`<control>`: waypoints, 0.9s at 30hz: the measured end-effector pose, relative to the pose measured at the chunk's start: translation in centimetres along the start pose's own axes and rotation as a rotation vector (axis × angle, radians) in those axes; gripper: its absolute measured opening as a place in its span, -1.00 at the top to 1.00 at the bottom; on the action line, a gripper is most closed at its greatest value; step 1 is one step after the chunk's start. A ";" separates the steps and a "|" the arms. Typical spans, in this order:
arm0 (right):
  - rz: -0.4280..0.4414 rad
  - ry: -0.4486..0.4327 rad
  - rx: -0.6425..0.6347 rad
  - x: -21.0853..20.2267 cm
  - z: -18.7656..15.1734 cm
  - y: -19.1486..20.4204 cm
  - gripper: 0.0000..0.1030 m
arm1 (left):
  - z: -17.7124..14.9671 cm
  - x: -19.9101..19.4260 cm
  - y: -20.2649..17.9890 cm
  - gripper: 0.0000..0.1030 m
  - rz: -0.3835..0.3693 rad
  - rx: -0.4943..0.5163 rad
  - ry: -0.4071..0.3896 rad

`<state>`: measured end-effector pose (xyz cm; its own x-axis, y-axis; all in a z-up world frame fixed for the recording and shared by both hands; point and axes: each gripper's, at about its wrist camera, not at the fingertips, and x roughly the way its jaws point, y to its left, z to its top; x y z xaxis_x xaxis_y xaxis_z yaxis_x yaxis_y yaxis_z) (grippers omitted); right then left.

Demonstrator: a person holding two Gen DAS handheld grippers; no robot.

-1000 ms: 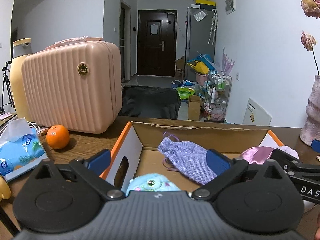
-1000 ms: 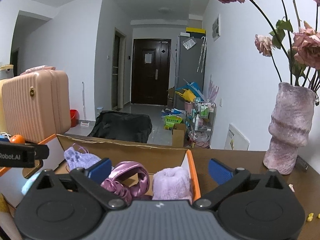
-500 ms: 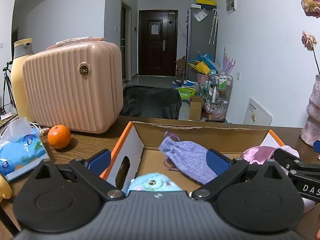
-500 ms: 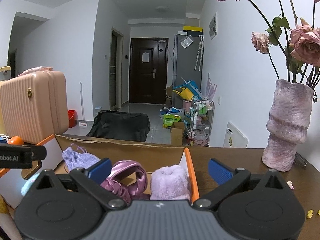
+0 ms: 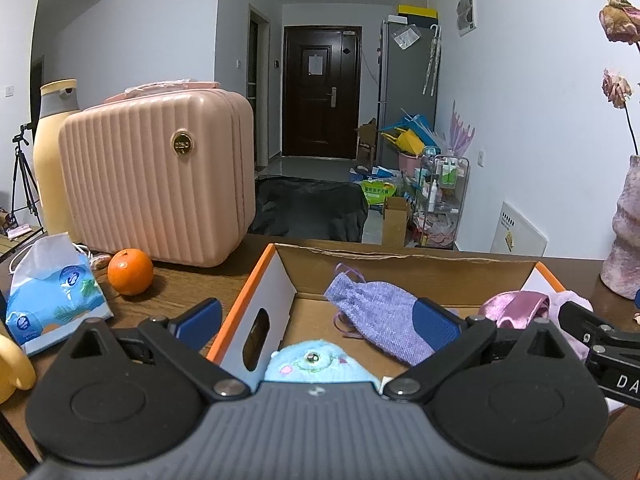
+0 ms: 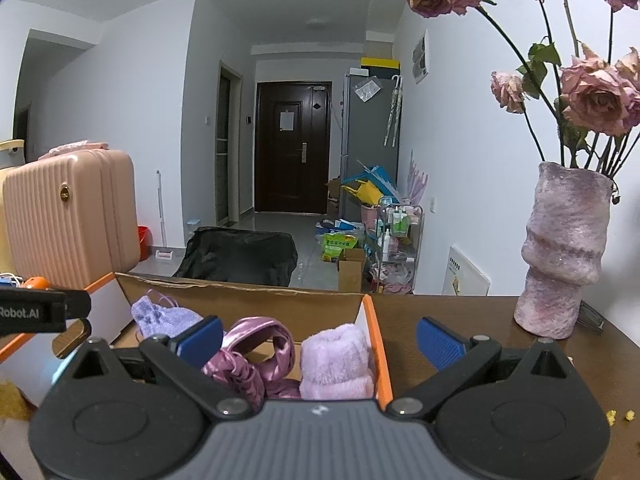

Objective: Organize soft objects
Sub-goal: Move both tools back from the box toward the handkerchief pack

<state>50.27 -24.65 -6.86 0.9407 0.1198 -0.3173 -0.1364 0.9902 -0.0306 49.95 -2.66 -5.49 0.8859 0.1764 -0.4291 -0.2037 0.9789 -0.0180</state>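
Observation:
An orange-edged cardboard box (image 5: 256,280) lies open on the brown table. In it are a lavender drawstring pouch (image 5: 376,312), a light blue plush toy (image 5: 312,366), a shiny pink scrunchie (image 6: 256,356) and a fluffy lilac roll (image 6: 340,360). My left gripper (image 5: 316,320) is open and empty, held above the box's near left part, over the plush toy. My right gripper (image 6: 320,336) is open and empty above the box's right end, over the scrunchie and the roll. The pouch (image 6: 160,316) also shows in the right wrist view.
A pink ribbed case (image 5: 160,184) stands at the left with a yellow bottle (image 5: 52,152) behind it. An orange (image 5: 130,272) and a blue tissue pack (image 5: 52,296) lie in front. A pink vase with dried roses (image 6: 560,256) stands right of the box.
Both grippers have drifted back and up very slightly. Their jaws stay open and the things in the box have not moved.

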 end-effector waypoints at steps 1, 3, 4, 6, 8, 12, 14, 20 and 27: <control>-0.001 -0.001 0.000 -0.2 -0.1 0.0 -1.00 | -0.1 -0.2 0.1 -1.00 0.000 0.000 0.000; -0.003 -0.002 0.002 -0.7 -0.3 0.1 -1.00 | -0.3 -0.6 0.2 -1.00 0.001 -0.001 -0.002; -0.004 -0.003 0.003 -1.0 -0.3 0.1 -1.00 | -0.4 -0.9 0.2 -1.00 0.001 -0.001 -0.005; -0.004 -0.005 0.006 -1.6 -0.5 0.0 -1.00 | -0.6 -1.5 0.3 -1.00 0.002 -0.001 -0.010; -0.007 -0.008 0.005 -2.3 -0.7 0.1 -1.00 | -0.8 -2.0 0.5 -1.00 0.002 -0.002 -0.014; -0.009 -0.013 0.006 -3.7 -1.2 0.2 -1.00 | -1.3 -3.3 0.7 -1.00 -0.002 -0.003 -0.022; -0.011 -0.012 0.009 -4.4 -1.4 0.2 -1.00 | -1.5 -3.8 0.8 -1.00 -0.002 -0.002 -0.024; -0.016 -0.006 0.015 -6.5 -2.3 0.2 -1.00 | -2.5 -5.8 1.4 -1.00 -0.005 -0.004 -0.030; -0.020 -0.011 0.013 -9.2 -3.4 0.5 -1.00 | -3.8 -8.2 2.1 -1.00 -0.004 0.005 -0.032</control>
<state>40.51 -25.50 -7.15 0.9465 0.1006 -0.3065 -0.1135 0.9932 -0.0245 40.63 -2.48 -5.47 0.8995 0.1752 -0.4003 -0.1977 0.9801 -0.0153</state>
